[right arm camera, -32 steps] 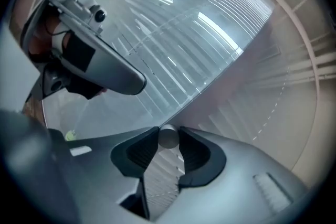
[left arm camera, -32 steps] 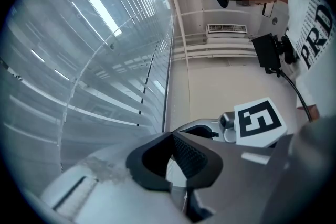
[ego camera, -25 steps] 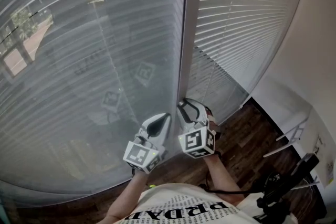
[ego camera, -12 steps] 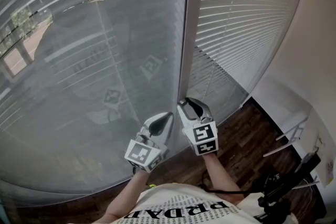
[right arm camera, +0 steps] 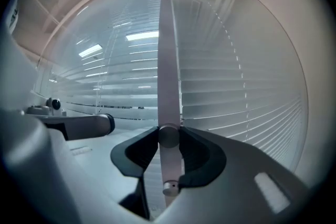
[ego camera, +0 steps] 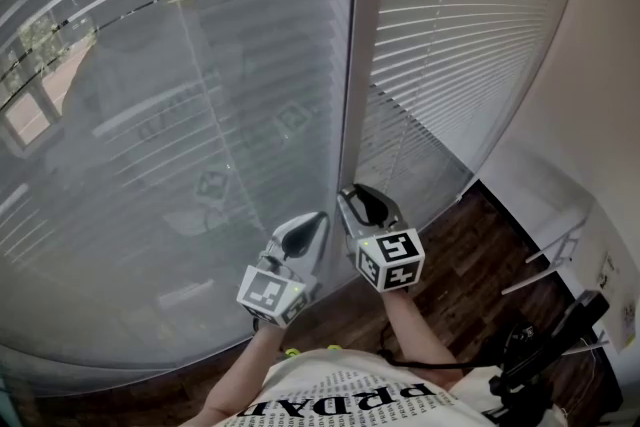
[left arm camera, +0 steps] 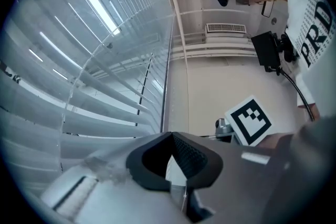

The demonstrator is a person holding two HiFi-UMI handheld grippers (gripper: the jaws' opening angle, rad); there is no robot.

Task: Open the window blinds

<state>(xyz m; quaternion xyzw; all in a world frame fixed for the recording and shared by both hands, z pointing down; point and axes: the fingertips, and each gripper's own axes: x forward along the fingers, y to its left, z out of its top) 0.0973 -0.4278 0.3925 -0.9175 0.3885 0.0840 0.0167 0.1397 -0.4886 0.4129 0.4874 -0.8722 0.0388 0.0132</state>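
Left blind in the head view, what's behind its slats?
Through the left blind, green foliage and a tan building wall show outside; its slats cover the rest.

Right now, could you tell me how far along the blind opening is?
Done: the slats of the left blind are tilted enough that outdoors shows through. In hand: the right gripper is shut on the tilt wand; the left gripper has its jaws together. Left: the slats of the right blind look closed.
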